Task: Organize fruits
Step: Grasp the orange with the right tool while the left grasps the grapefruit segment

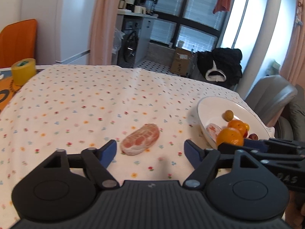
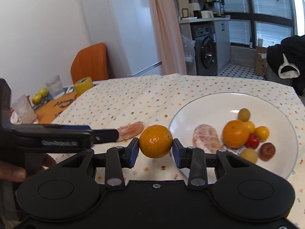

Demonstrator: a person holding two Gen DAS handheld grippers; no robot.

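An orange point(image 2: 155, 141) is being clamped between the blue pads of the right gripper point(image 2: 154, 149), one pad pressed against each side of the fruit. It is being held above the flowered tablecloth point(image 2: 124, 103), just left of the rim of the white plate point(image 2: 209, 103), which is lying ahead and to the right of this claw. On the plate, fruit is being kept in a loose cluster: a peeled pomelo segment point(image 2: 206, 139) nearest the claw, a second orange point(image 2: 236, 133) beside it, small yellow fruits point(image 2: 262, 132), a small red fruit point(image 2: 253, 140), a dark red one point(image 2: 267, 151) and two brownish-green ones point(image 2: 244, 114).

The left gripper point(image 1: 150, 150) is being held with its jaws spread wide and nothing between them. Another peeled pomelo segment point(image 1: 140, 141) is lying on the cloth just ahead of that opening, between the two blue fingertips point(image 1: 108, 150) but a little beyond them, not being touched. To the right of the left claw, the same plate and the clamped orange are being seen at the edge of the view.

Far to the left of both claws, a yellow tape roll point(image 2: 83, 87) is being kept on the table.
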